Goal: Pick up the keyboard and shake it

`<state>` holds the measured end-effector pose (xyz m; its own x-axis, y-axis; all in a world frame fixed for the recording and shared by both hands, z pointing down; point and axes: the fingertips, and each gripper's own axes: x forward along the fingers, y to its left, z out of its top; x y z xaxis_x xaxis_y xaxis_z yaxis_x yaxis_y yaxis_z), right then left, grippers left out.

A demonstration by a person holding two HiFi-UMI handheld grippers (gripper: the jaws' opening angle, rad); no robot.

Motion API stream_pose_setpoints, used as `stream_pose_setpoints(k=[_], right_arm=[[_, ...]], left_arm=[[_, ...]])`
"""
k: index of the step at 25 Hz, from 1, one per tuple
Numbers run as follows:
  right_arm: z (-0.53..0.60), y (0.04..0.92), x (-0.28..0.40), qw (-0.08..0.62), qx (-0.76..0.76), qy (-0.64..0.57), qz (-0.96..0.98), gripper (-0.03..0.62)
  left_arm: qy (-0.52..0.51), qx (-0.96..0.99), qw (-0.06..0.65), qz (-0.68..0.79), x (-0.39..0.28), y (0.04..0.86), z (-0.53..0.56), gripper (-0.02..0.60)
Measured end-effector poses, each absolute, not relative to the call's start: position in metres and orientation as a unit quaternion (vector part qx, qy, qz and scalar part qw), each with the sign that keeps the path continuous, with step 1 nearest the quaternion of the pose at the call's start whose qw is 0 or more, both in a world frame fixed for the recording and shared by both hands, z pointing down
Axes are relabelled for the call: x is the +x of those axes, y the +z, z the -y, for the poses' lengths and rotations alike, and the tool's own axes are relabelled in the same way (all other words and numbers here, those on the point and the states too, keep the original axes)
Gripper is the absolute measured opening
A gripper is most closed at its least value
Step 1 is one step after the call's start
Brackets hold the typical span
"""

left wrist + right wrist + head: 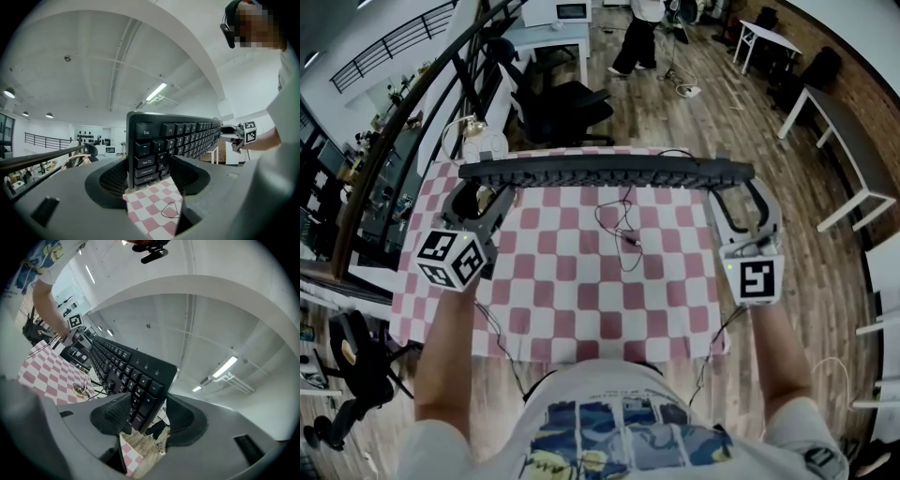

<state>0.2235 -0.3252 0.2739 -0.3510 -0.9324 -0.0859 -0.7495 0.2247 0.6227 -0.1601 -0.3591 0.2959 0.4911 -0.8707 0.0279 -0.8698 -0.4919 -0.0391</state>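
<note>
Holding the keyboard [600, 172] by its ends with my left tongs [483, 189] and right tongs [742, 189], I fear hard shaking could make it slip and fall.

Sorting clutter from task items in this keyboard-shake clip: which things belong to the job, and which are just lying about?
In the job: keyboard; left gripper and right gripper, shut on its ends.
Lying about: cable, checkered tablecloth, office chair.
</note>
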Motion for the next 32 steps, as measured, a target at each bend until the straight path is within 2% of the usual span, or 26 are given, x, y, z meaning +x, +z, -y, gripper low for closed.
stream_pose_setpoints(k=[12,32], right_arm=[[0.324,0.266,0.222,0.163,0.562,-0.341,0.736,0.236],[0.317,0.258,0.225,0.154,0.57,-0.352,0.726,0.238]], left_arm=[[-0.019,-0.858,0.028,-0.512,-0.164,0.284,0.358,0.281],[-0.011,-0.857,0.059,-0.512,-0.162,0.267,0.35,0.281]])
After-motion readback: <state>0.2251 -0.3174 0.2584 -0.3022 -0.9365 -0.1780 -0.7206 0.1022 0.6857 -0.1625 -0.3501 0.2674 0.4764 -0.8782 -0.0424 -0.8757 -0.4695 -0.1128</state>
